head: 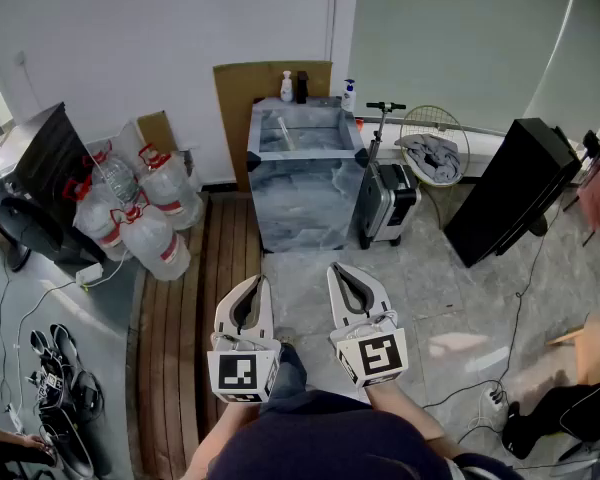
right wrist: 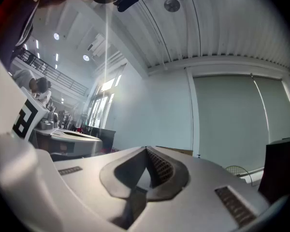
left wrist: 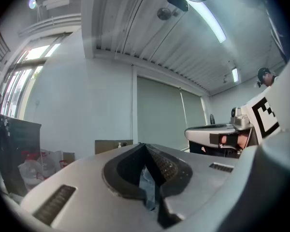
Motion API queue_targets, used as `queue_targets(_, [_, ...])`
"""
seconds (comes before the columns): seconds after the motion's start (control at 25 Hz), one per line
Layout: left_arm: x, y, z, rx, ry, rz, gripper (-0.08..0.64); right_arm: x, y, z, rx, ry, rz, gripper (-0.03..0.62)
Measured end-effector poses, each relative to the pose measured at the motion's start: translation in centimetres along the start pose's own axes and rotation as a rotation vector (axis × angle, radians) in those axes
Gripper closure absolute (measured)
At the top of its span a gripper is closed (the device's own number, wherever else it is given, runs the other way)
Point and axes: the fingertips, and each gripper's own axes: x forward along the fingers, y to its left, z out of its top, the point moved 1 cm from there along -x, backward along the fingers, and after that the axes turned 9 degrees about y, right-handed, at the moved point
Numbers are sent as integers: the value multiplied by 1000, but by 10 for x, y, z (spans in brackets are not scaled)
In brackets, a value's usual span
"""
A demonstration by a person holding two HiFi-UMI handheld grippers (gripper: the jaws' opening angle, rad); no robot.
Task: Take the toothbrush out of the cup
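I cannot make out a cup or a toothbrush in any view. A grey marble-look table (head: 305,203) stands a few steps ahead; a slim pale thing (head: 285,135) lies on its top, too small to identify. My left gripper (head: 263,280) and right gripper (head: 332,268) are held side by side at waist height, well short of the table, pointing toward it. Both have their jaws pressed together with nothing between them. In the left gripper view the left gripper (left wrist: 144,145) points up at wall and ceiling; the right gripper (right wrist: 146,149) does the same in its own view.
Bottles (head: 286,86) stand at the table's back edge. A suitcase (head: 385,203) and a scooter stand right of it, water jugs (head: 145,218) to the left. A black panel (head: 510,188) leans at right. Cables and shoes (head: 55,378) lie on the floor at left.
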Motion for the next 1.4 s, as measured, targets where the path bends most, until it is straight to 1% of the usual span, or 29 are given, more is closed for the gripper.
queue_targets(0.16, [26,19,-5,-11,11,7,537,30,-3,-4,19,-6,30,565])
queue_targets(0.28, [55,34,-6,-7,6,1,537,60,-11,-7,10,-13,22,565])
queue_targets(0.4, [91,56,-3,-5,-5,-2,537,101,-24,-8,3,-12,14,563])
queue_targets(0.56, [145,96,5,0,-16,-5,537,167,-41,-1,-17,-14,14,563])
queue_targets(0.72, [197,135,14,3,-12,-21,537,227,-59,8,-16,-12,1,563])
queue_targets(0.92, [254,169,19,1,-13,-70,537,285,-76,10,-7,-12,-26,563])
queue_targets(1.04, [283,181,14,-12,-5,-97,537,308,-87,2,-2,5,-51,563])
queue_targets(1.2, [308,185,4,-32,16,-143,537,324,-109,-11,4,46,-94,563])
queue_targets(1.28, [319,186,2,-32,17,-161,537,334,-119,-12,11,49,-108,563])
queue_targets(1.4, [337,185,-1,-31,16,-184,537,350,-127,-15,17,34,-103,562])
